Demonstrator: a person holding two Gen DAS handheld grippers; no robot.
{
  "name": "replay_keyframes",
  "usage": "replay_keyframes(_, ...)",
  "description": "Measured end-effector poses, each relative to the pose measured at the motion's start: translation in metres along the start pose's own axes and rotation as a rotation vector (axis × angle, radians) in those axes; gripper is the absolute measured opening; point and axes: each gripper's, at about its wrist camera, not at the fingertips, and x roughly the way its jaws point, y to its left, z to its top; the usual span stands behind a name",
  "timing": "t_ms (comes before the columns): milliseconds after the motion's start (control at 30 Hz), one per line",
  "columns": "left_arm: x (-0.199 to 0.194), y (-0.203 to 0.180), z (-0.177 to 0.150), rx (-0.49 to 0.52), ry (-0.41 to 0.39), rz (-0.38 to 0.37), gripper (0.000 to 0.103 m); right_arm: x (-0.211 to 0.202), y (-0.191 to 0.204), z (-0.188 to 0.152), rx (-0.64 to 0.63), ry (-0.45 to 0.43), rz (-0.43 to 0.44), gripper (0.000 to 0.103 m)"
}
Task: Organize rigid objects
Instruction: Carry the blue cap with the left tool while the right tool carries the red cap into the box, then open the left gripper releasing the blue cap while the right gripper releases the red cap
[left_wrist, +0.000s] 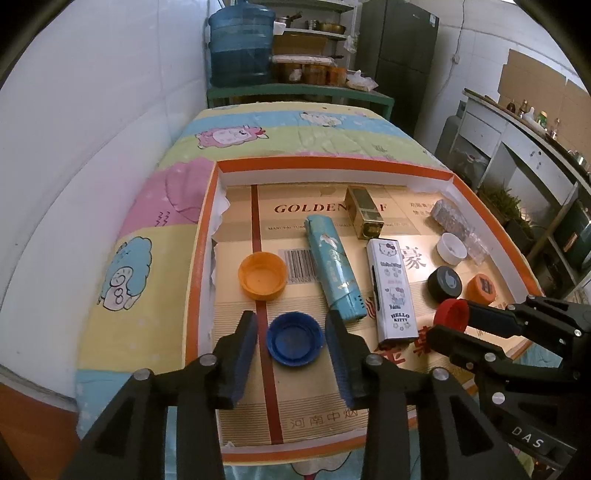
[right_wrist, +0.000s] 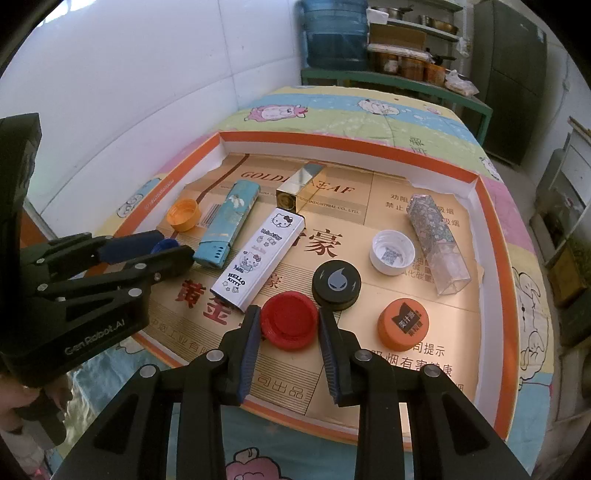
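Observation:
An orange-rimmed tray (left_wrist: 332, 167) (right_wrist: 347, 142) holds bottle caps and small boxes. My left gripper (left_wrist: 291, 328) is open, its fingers on either side of a blue cap (left_wrist: 294, 341) lying open side up; that cap (right_wrist: 166, 245) is mostly hidden in the right wrist view. My right gripper (right_wrist: 288, 325) (left_wrist: 448, 319) closely brackets a red cap (right_wrist: 289, 319) (left_wrist: 451, 314); whether the pads touch it is unclear. Nearby lie a Hello Kitty box (left_wrist: 391, 288) (right_wrist: 258, 258), a teal box (left_wrist: 332, 266) (right_wrist: 229, 225) and an orange open cap (left_wrist: 262, 275) (right_wrist: 183, 214).
Also in the tray: a gold box (right_wrist: 299, 188), a black cap (right_wrist: 336, 284), an orange labelled cap (right_wrist: 402, 323), a white cap (right_wrist: 391, 253) and a glittery clear-ended box (right_wrist: 437, 240). The tray rests on a cartoon-print cloth (left_wrist: 155, 229). A wall is at the left.

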Motion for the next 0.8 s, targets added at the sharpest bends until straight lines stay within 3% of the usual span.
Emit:
replay_keyframes(200, -0.004, 0.002, 0.001, 0.001, -0.017, -0.003, 0.049, 0.000, 0.000, 0.000, 0.001, -0.002, 0.001, 0.036)
replay_keyframes(633, -0.014, 0.002, 0.000, 0.002, -0.039, -0.001, 0.050, -0.011, 0.002, 0.001, 0.009, -0.026, -0.002, 0.039)
replay_keyframes(700, -0.018, 0.001, 0.000, 0.002, -0.042, -0.002, 0.050, -0.014, 0.002, 0.000, 0.012, -0.028, -0.008, 0.047)
replay_keyframes(733, -0.019, 0.001, -0.001, 0.003, -0.045, -0.003, 0.050, -0.015, 0.003, 0.000, 0.015, -0.031, -0.014, 0.056)
replay_keyframes(800, -0.023, -0.001, -0.002, 0.005, -0.050, -0.005, 0.050, -0.019, 0.002, -0.001, 0.018, -0.040, -0.023, 0.059)
